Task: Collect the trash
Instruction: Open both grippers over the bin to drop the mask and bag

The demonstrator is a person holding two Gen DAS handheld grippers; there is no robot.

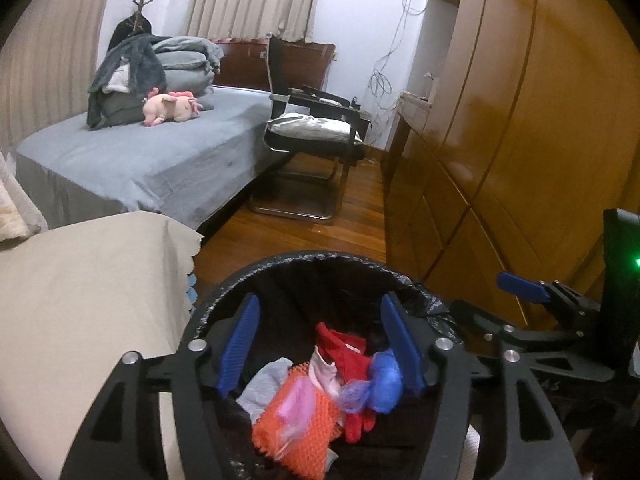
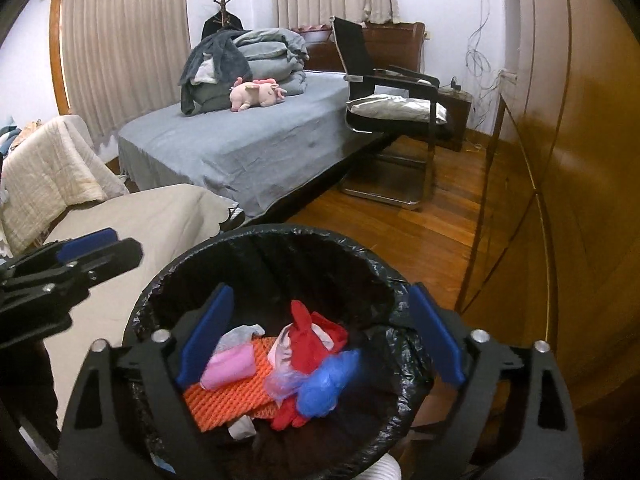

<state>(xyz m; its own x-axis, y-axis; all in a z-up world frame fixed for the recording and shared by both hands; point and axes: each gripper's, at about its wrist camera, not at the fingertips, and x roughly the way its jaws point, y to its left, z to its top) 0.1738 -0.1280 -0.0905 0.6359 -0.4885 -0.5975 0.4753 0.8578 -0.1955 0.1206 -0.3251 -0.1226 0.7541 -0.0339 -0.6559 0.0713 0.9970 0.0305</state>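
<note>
The room held a bed [image 2: 248,148] with a grey sheet, a stack of folded bedding [image 2: 268,60] and a pink plush toy [image 2: 256,94] lying on it. A black chair [image 2: 396,100] with a silver cushion stood beside the bed on the wood floor [image 2: 420,220], and a wooden wardrobe [image 1: 500,120] ran along the right. A beige-covered surface [image 1: 80,288] lay just left of the bin.

A bin [image 2: 280,236] lined with a black bag stood on the floor directly below both grippers. In it lay the trash: an orange foam net [image 2: 224,396], a red cloth [image 2: 308,344], a blue plastic bag [image 2: 324,384], a pink piece [image 2: 228,368] and a grey scrap [image 1: 264,384], all heaped together at the bottom.

The left gripper [image 1: 320,344] hung over the bin's opening with its jaws spread apart and nothing between the pads. The right gripper [image 2: 320,336] hovered over the same opening, jaws spread wide, likewise empty. Each gripper appeared at the edge of the other's view.
</note>
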